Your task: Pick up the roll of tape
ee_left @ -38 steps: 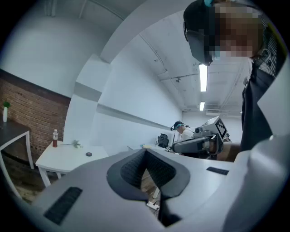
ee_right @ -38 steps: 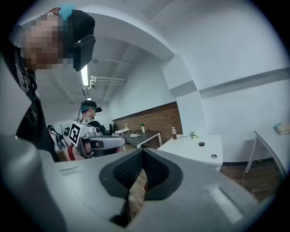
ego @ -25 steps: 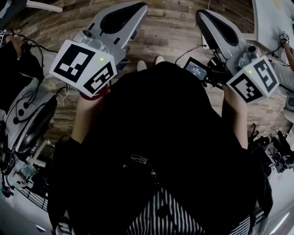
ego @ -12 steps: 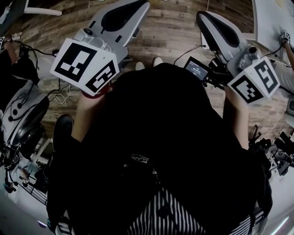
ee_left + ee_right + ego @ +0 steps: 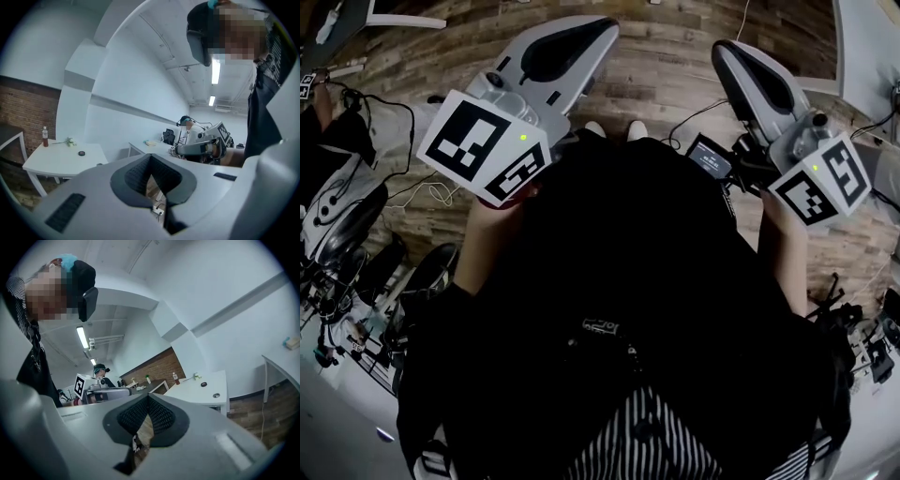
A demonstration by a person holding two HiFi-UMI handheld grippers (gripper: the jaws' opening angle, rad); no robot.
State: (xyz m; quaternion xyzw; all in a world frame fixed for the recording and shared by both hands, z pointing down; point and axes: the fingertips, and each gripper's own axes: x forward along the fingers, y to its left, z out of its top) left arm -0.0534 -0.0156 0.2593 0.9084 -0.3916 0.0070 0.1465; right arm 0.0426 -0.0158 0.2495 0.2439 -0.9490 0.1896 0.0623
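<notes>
Room: I am viewing a white-walled lab.
Strip lights [image 5: 215, 71] are glowing on the ceiling [image 5: 159, 28]; a white table [image 5: 61, 161] is standing beside a brick wall [image 5: 23, 112]; wood planks are running across the floor [image 5: 661, 66].

Shells of left gripper [image 5: 150, 159] and right gripper [image 5: 147, 397]: smooth, matt grey plastic; their pads [image 5: 136, 176]: black, finely dimpled, rubber-like; marker cube [image 5: 483, 150]: matt printed faces; floor [image 5: 666, 66]: matt wood planks, visible grain; wall [image 5: 23, 112]: rough red brick; table [image 5: 61, 159]: smooth white surface; shirt [image 5: 628, 281]: matt black cloth.
</notes>
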